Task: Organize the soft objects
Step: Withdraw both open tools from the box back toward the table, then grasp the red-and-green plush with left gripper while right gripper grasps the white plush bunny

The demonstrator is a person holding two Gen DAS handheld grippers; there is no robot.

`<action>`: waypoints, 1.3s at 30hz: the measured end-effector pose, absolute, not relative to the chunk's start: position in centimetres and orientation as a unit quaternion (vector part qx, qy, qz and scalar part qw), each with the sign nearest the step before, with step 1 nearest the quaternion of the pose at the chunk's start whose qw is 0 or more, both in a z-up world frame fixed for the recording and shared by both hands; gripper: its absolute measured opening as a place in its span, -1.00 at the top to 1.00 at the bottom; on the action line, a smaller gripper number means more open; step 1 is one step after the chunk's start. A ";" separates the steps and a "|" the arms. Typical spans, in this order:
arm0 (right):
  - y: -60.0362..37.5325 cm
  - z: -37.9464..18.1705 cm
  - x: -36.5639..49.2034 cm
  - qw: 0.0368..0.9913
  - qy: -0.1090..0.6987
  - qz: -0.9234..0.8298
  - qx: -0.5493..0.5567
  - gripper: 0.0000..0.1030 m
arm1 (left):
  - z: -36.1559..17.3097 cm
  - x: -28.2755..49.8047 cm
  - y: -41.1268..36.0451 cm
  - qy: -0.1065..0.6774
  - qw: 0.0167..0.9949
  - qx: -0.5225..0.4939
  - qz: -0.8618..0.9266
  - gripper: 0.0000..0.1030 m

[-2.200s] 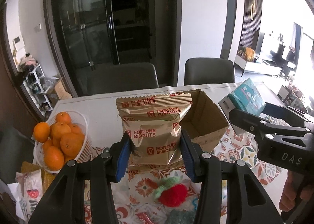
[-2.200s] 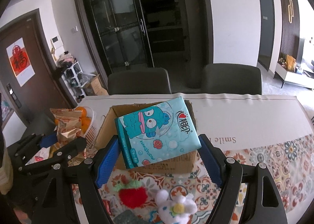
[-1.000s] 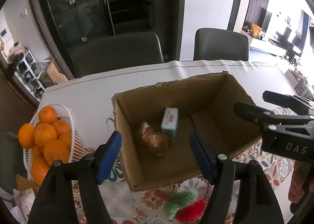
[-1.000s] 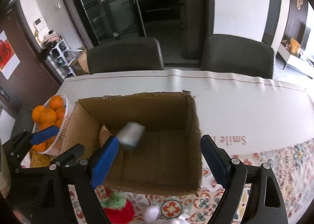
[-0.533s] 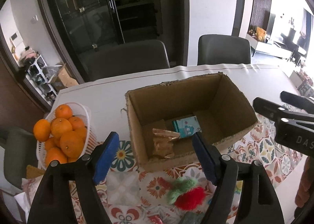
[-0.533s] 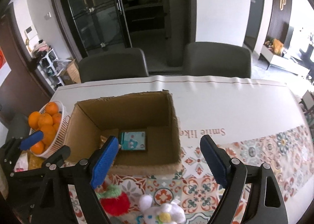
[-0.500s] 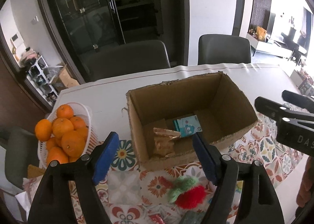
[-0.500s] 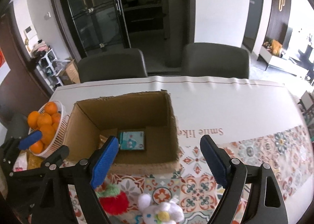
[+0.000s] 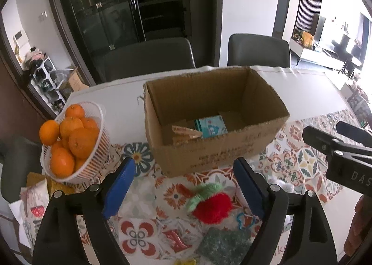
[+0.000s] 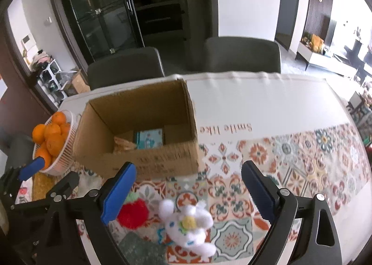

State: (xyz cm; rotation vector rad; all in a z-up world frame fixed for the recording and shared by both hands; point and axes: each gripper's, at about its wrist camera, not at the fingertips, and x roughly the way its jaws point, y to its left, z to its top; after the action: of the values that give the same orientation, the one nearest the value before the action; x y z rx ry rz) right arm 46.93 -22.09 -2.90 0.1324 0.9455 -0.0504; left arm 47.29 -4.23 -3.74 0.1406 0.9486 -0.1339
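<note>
An open cardboard box (image 9: 223, 153) (image 10: 148, 162) stands on the table. Inside it lie a gold biscuit packet (image 9: 186, 133) (image 10: 123, 144) and a light blue tissue pack (image 9: 210, 125) (image 10: 148, 138). In front of the box sit a red and green plush strawberry (image 9: 212, 204) (image 10: 133, 212) and a white plush flower toy (image 10: 188, 223). My left gripper (image 9: 183, 186) hangs over the table before the box, its jaws opening with nothing between them. My right gripper (image 10: 187, 191) is above the white toy, jaws also opening and empty.
A white basket of oranges (image 9: 69, 139) (image 10: 50, 139) stands left of the box. A dark green soft item (image 9: 224, 245) and a small blue ring (image 9: 244, 220) lie near the front edge. Snack bags (image 9: 32, 200) sit at far left. Two grey chairs (image 9: 148, 55) stand behind the table.
Both grippers released the biscuit packet and the tissue pack into the box, then drew back toward the near side of the table. The jaws spread wider.
</note>
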 end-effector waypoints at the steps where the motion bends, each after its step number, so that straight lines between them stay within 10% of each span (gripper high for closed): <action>1: -22.2 -3.2 46.7 0.886 0.458 -0.025 0.065 -0.81 | -4.0 47.0 -4.3 0.459 0.884 0.068 -0.065 -0.68; 39: -24.7 -16.9 44.9 0.784 0.592 -0.051 0.180 -0.81 | -16.5 47.2 -5.8 0.583 0.806 0.019 -0.098 -0.68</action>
State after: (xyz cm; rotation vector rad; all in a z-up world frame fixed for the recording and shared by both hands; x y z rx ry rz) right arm 44.92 -24.72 -16.94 0.3894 1.2768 -0.1107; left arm 47.16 -5.84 -16.52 0.0415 1.2484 -0.2095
